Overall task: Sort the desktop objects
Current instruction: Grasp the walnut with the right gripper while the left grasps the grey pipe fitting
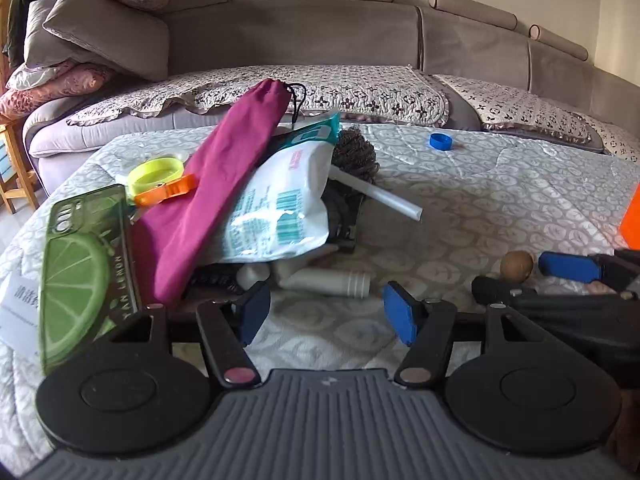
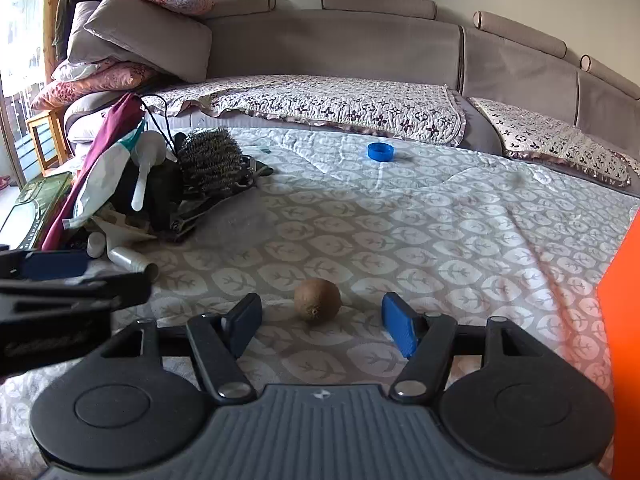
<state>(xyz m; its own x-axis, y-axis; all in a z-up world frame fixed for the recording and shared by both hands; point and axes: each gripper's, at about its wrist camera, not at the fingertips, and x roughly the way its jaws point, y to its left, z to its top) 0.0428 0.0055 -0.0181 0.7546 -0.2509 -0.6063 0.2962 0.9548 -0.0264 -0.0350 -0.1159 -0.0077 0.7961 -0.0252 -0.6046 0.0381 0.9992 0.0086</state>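
Observation:
My left gripper (image 1: 324,312) is open and empty, low over the quilted table cover, just short of a white plastic bottle (image 1: 332,280) lying at the near edge of a pile. The pile holds a magenta pouch (image 1: 216,184), a white wipes pack (image 1: 280,208), a steel scourer (image 1: 354,154), a white tube (image 1: 376,194), a lime phone case (image 1: 84,268), a yellow ring (image 1: 156,174) and an orange clip (image 1: 166,192). My right gripper (image 2: 320,320) is open, with a brown kiwi (image 2: 317,300) on the cover between its fingers, apart from both. The kiwi also shows in the left wrist view (image 1: 516,266).
A blue bottle cap (image 2: 381,151) lies alone at the far middle of the table. An orange object (image 2: 624,320) stands at the right edge. A grey sofa (image 2: 340,52) with patterned covers and stacked pillows (image 2: 132,40) runs behind the table. The left gripper (image 2: 60,280) shows at the left of the right wrist view.

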